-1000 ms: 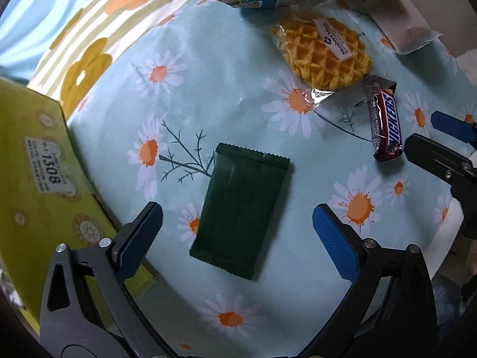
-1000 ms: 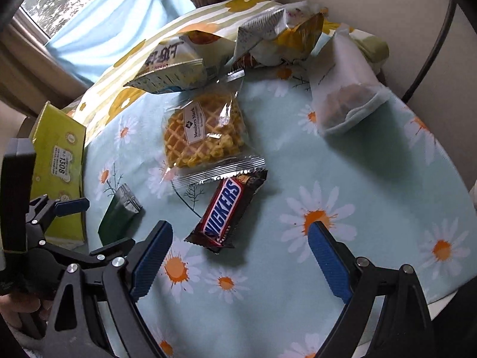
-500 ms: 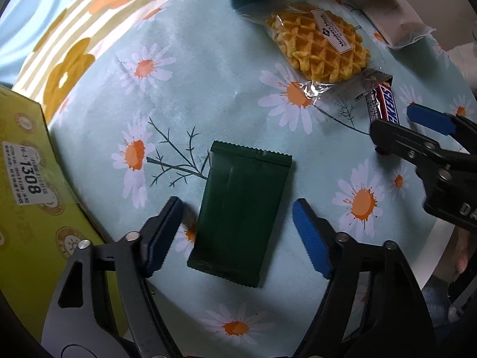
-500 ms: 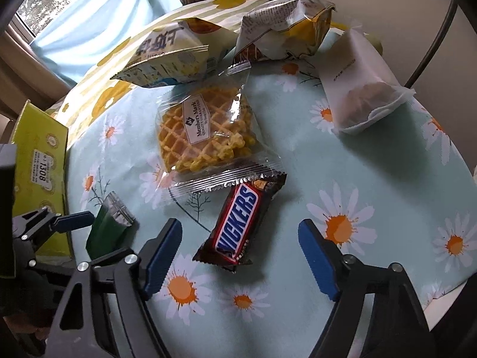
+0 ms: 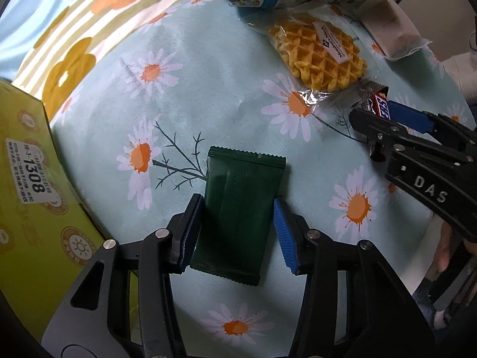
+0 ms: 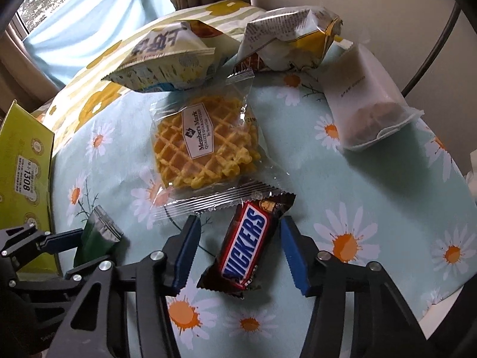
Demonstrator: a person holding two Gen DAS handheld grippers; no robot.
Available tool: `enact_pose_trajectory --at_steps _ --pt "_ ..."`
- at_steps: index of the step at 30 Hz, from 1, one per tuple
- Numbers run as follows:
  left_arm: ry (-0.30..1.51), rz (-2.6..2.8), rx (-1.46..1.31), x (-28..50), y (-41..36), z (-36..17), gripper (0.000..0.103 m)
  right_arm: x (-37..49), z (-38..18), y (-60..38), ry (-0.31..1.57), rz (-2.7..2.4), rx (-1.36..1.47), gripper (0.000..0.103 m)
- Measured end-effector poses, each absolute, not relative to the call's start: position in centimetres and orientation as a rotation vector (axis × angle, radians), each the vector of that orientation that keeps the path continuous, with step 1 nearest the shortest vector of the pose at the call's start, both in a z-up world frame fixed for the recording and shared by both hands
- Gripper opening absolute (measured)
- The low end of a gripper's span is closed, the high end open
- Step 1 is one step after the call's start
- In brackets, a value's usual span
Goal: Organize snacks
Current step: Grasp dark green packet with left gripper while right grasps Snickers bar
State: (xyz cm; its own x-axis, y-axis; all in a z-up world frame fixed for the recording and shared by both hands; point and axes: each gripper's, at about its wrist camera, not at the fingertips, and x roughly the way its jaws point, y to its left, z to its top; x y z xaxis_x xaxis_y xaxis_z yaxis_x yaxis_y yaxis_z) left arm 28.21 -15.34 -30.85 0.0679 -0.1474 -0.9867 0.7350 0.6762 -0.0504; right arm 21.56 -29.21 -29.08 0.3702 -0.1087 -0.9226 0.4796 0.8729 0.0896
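**Snack sorting: twin pickup, item by item**

While both grippers sit low over the daisy tablecloth (image 5: 208, 68), the step in hand reads as the grasp, one snack per claw.

Item 1. Left gripper (image 5: 237, 232): reaches forward, low and nearly flat to the cloth. Blue pads (image 5: 283, 238) flank the green packet (image 5: 241, 208) on its two long edges, touching or just short of them; the jaws are narrowed to the packet's width. Whether they have truly pinched it, I cannot tell. Packet lies flat, near the yellow box (image 5: 32, 197) at the left.

Item 2. Right gripper (image 6: 238, 256): same low forward reach, angled slightly down. Jaws partly open, a clear gap on each side of the Snickers bar (image 6: 244, 250), which lies diagonally between them, unheld. The bar's top end rests against the sealed edge of the waffle pack (image 6: 205, 140).

Item 3. Unhandled stock at the far edge: chip bag (image 6: 167, 59), crumpled yellow-and-white bag (image 6: 292, 38), frosted pouch (image 6: 366, 98).

Next move, as judged: finish closing on both wrappers, lift clear of the cloth, carry toward the yellow box, the likely container. The bar calls for a squeeze across its width, and a clean lift so the waffle pack is not dragged along. The green packet is thin and slippery-looking; a light grip may let it slide.
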Motion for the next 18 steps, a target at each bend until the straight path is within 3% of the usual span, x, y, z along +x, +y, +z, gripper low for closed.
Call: enact_pose_trajectory --at_steps 2,7,18 --pt "1.349 -0.714 0.537 28.2 -15.2 -30.8 0.043 21.7 -29.2 -28.8 1.134 -0.398 0.344 0.047" --pt "1.346 -0.701 0.523 28.1 -15.1 -30.9 0.043 21.3 -29.6 -27.9 1.133 -0.407 0.278 0.029" --pt "1.347 -0.682 0.469 27.8 -14.8 -30.5 0.043 18.4 -29.1 -28.9 1.138 -0.36 0.313 0.027"
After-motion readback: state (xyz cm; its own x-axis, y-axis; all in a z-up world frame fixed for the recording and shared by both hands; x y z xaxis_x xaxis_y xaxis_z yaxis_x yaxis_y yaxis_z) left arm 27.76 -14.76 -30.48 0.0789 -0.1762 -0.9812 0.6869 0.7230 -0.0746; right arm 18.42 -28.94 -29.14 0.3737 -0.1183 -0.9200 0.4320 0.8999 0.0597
